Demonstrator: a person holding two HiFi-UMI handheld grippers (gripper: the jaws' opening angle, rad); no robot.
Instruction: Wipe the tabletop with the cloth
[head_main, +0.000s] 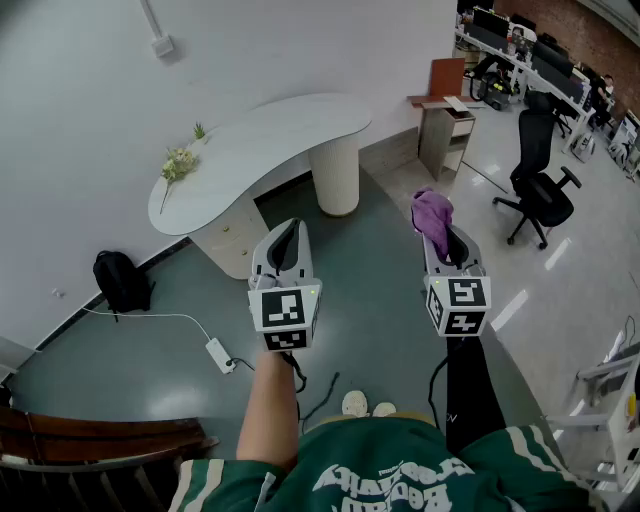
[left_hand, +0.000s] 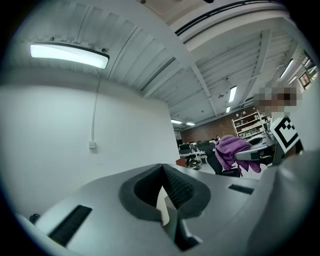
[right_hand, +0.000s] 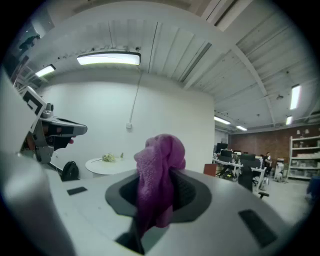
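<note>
The person stands on the grey floor (head_main: 400, 300) with 2 grippers held out in front, both well apart from the white curved table (head_main: 270, 140), which stands far ahead against the wall.

The right gripper (head_main: 447, 243) has its jaws clenched on the purple cloth (head_main: 432, 211). In the right gripper view the cloth (right_hand: 159, 172) is pinched between the pads, its bunched top standing up above the tips of that gripper (right_hand: 161, 192) and a fold trailing down toward the camera. The cloth is in the air, touching no surface.

The left gripper (head_main: 287, 240) is to the left of it at about the same height. In its own view the jaws of the left gripper (left_hand: 163, 180) are closed tip to tip with nothing between them, and the cloth (left_hand: 231, 149) shows off to the right.

A small bunch of flowers (head_main: 180, 162) lies on the left end of the table. A black backpack (head_main: 120, 280) sits on the floor by the wall at the left, with a white cable and plug block (head_main: 218, 353) near it. A black office chair (head_main: 537, 185) stands at the far right.
</note>
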